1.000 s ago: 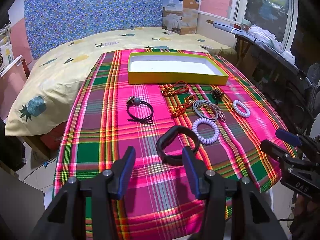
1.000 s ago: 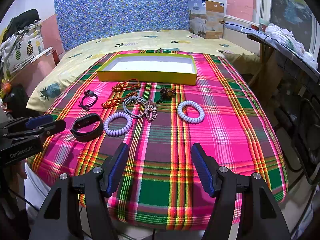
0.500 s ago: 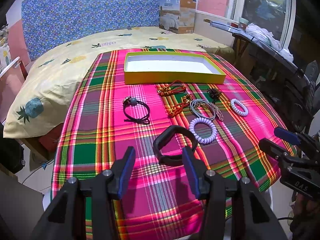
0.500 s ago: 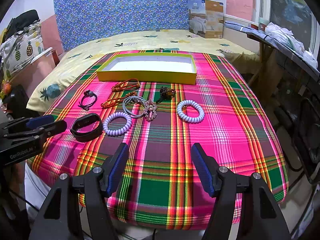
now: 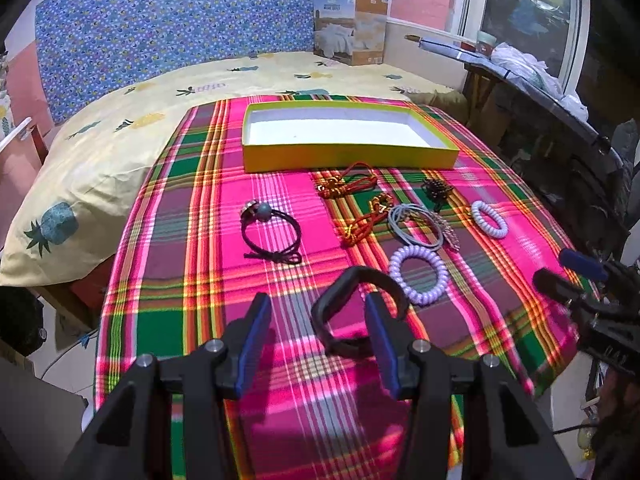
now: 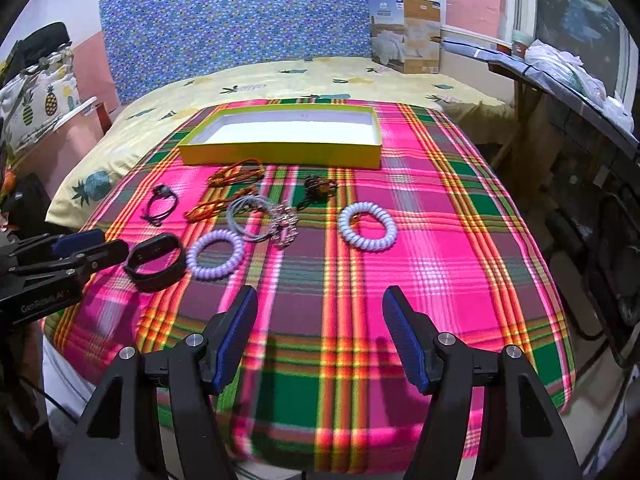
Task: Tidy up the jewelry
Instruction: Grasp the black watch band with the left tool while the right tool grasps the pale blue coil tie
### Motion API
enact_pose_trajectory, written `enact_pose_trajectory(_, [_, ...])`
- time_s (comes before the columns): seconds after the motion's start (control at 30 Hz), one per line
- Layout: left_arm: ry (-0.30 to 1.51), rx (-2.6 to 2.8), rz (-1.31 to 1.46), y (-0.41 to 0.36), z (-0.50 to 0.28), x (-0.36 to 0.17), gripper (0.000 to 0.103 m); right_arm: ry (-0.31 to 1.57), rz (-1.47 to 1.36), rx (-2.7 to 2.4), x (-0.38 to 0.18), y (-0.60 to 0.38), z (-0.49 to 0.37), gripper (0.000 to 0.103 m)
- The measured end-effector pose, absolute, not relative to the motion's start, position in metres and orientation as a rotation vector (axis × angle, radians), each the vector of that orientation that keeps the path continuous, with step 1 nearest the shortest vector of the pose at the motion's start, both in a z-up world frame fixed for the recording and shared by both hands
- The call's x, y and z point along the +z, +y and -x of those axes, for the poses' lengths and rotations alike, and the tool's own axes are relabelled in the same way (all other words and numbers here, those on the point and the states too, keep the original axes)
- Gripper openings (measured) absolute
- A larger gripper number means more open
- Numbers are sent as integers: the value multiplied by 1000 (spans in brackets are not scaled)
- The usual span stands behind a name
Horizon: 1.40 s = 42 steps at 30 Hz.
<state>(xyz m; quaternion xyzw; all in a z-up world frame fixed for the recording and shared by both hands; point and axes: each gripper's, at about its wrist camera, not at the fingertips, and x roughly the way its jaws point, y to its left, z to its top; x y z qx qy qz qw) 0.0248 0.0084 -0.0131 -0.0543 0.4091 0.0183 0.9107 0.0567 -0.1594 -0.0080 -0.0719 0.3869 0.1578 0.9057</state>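
Jewelry (image 5: 416,220) before box (image 5: 348,158) on tablecloth (image 5: 192,240)

The left hand-held gripper (image 5: 318,336) is easing forward over the near edge of the surface (image 5: 192,248), closing in on the black band (image 5: 356,316), which is now sitting partly between its spread fingers. The right hand-held gripper (image 6: 320,336) is barely drifting, its fingers spread as wide as before.
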Motion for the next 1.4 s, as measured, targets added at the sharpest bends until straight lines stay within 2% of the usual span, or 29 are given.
enact_pose_trajectory(0.23, [874, 38, 78, 7, -40, -29, 39, 803, 127, 296, -16, -176, -93, 65])
enact_pose_trajectory(0.37, [882, 17, 58, 4, -44, -34, 38, 833, 126, 292, -28, -182, -117, 65])
enact_pose_trajectory(0.43, [889, 8, 47, 1, -46, -36, 33, 848, 121, 302, -33, -185, -126, 65])
enact_pose_trajectory(0.6, [891, -5, 28, -4, -49, -38, 26, 866, 127, 315, -40, -188, -142, 65])
enact_pose_trajectory(0.77, [887, 2, 26, -4, -51, -38, 26, 873, 80, 318, -38, -195, -152, 65])
enact_pose_trajectory(0.83, [887, 4, 23, -4, -53, -38, 26, 881, 78, 315, -38, -196, -157, 59])
enact_pose_trajectory(0.9, [887, 7, 20, -5, -54, -38, 26, 904, 77, 309, -42, -196, -164, 44])
enact_pose_trajectory(1.03, [887, 10, 15, -5, -56, -39, 25, 913, 113, 291, -44, -194, -170, 32])
enact_pose_trajectory(1.13, [883, 17, 12, -5, -56, -38, 23, 916, 141, 290, -44, -191, -171, 10])
enact_pose_trajectory(1.27, [881, 18, 19, -3, -56, -36, 20, 911, 155, 304, -43, -190, -168, 10])
enact_pose_trajectory(1.33, [876, 15, 30, -1, -55, -33, 12, 910, 146, 306, -41, -191, -166, 10])
enact_pose_trajectory(1.4, [870, 14, 38, 0, -53, -30, 12, 901, 136, 309, -38, -193, -163, 9])
